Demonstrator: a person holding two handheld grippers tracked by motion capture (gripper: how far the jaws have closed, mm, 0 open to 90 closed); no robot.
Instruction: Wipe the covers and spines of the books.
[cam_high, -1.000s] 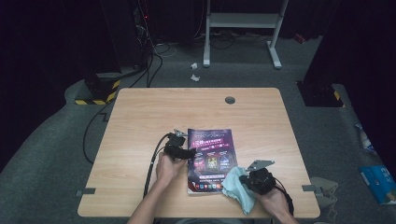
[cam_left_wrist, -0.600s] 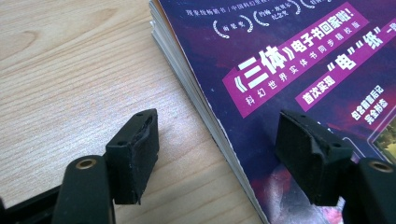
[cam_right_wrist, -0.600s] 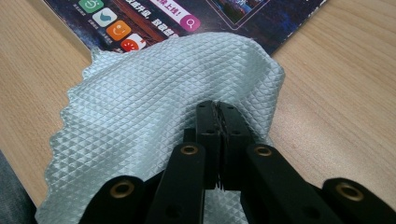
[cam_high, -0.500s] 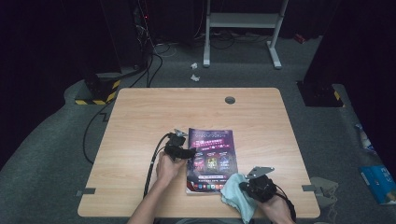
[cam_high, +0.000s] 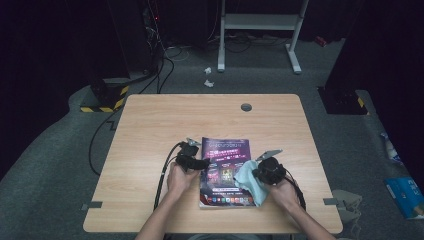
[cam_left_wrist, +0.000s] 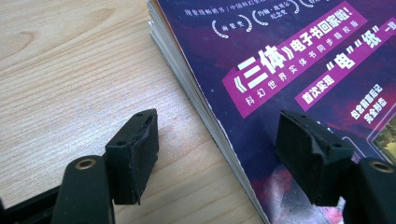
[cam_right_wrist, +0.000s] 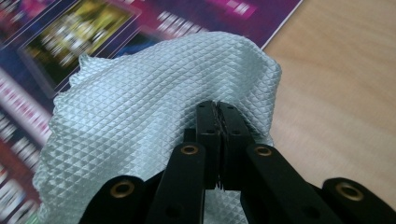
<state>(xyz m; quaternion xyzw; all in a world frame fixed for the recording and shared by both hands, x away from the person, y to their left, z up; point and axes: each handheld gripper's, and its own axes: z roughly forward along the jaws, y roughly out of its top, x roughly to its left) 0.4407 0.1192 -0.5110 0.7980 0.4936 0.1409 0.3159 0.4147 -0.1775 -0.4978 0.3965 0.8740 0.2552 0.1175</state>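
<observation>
On the wooden table (cam_high: 150, 130), right gripper (cam_right_wrist: 217, 109) pinching the pale blue cloth (cam_right_wrist: 154, 93) over the purple book (cam_high: 222, 155), left gripper (cam_left_wrist: 217, 149) gaping, straddling the book's page edge, as its own view is revealing.

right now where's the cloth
In the high view the cloth lies on the book's lower right corner, pinched by the right gripper.
</observation>
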